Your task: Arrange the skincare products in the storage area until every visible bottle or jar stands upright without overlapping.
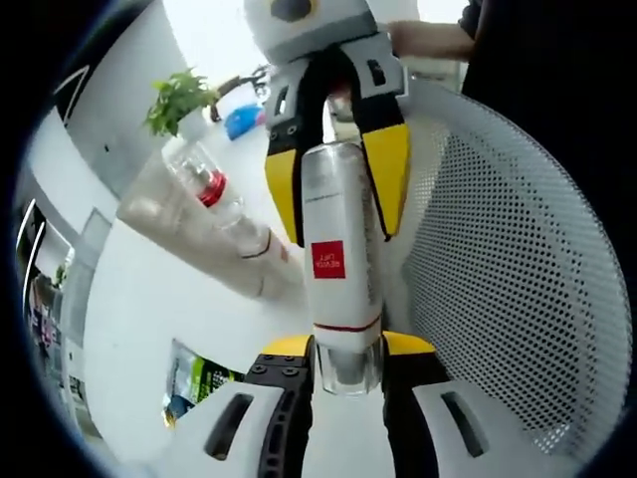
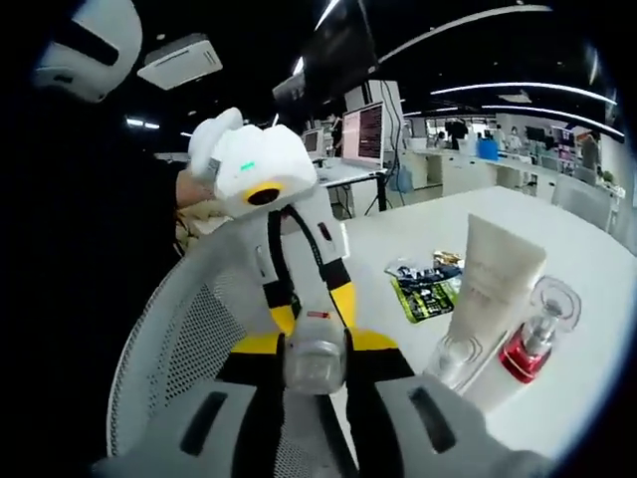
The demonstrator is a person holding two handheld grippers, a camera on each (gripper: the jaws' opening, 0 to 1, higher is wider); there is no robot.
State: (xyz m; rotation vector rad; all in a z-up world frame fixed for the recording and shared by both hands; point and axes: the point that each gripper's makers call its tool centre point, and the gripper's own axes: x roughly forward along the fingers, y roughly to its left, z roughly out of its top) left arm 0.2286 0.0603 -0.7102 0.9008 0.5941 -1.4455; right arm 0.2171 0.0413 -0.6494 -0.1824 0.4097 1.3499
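Both my hand-held grippers, left (image 1: 348, 363) and right (image 2: 315, 360), clamped on one spray bottle (image 1: 341, 254), mid handover. Next: one releases, other stands bottle upright on table (image 2: 577, 398) beside tube (image 2: 495, 289).

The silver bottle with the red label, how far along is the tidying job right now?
Nothing visibly finished. In hand: the silver bottle with the red square label is clamped at both ends between the left gripper and right gripper, beside the white perforated mesh basket. Left: the white tube and the clear red-capped bottle on the white table.
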